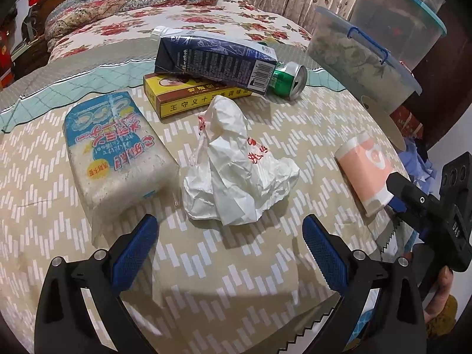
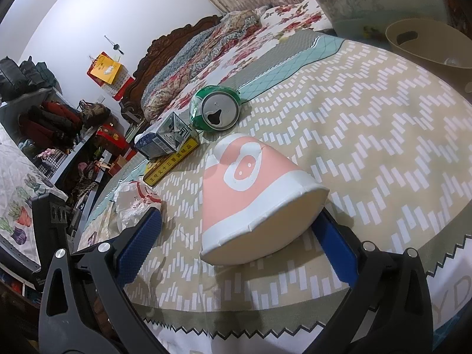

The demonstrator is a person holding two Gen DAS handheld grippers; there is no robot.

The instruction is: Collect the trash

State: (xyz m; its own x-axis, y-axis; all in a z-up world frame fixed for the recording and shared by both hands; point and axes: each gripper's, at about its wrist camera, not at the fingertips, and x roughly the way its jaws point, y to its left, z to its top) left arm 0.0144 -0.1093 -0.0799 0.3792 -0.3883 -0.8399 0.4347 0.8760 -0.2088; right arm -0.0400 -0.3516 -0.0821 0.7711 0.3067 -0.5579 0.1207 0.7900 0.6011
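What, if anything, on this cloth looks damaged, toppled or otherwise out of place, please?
Several things lie toppled rather than upright: the pink paper cup is on its side with its rim squashed oval, the green can lies opened, and the dark carton leans across the yellow box. The white plastic bag is crumpled.

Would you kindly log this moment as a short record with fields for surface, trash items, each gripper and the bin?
surface: patterned cloth
trash: crumpled plastic bag; pink paper cup on its side; green can; dark carton lying on yellow box; white packet
left gripper: open, just short of the bag
right gripper: open, fingers either side of the cup
bin: beige, at the cloth's far edge
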